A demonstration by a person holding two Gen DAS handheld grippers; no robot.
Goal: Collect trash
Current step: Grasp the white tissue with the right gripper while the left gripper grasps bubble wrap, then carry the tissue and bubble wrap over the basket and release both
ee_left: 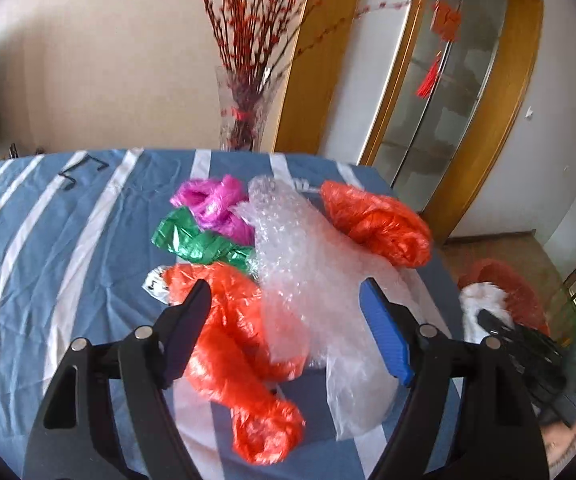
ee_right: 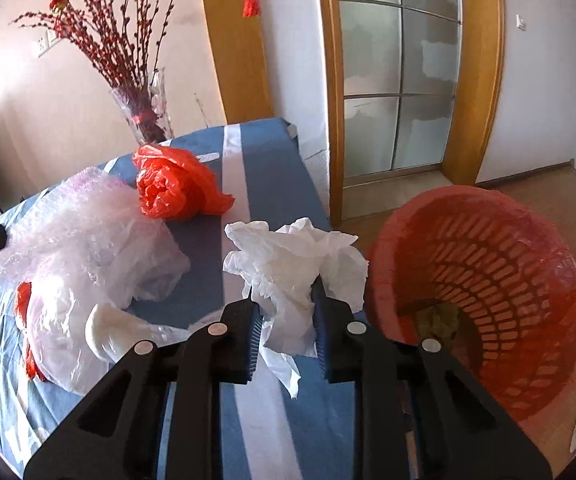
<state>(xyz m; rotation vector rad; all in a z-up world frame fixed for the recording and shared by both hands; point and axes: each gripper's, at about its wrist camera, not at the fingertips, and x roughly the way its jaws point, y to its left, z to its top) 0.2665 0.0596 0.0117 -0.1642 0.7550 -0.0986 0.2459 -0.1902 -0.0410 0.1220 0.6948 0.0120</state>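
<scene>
My right gripper point(ee_right: 284, 300) has its fingers point(ee_right: 244, 344) clamped on a crumpled white tissue point(ee_right: 294, 264), which bulges out above and below them, at the right edge of the table point(ee_right: 276, 160) with its blue-and-white striped cloth. Only the right wrist view shows the inside of the red bin point(ee_right: 488, 280) standing on the floor just right of the table, with some scraps at its bottom.

My left gripper point(ee_left: 286, 316) has its fingers point(ee_left: 192, 320) wide apart, hovering over the pile and gripping nothing. Only the left wrist view shows the whole pile: a near red bag point(ee_left: 240, 360), bubble wrap point(ee_left: 300, 264) beside it, a green bag point(ee_left: 196, 240), a pink bag point(ee_left: 212, 200) and a far red bag point(ee_left: 380, 224). The right gripper appears there blurred, low on the right.
</scene>
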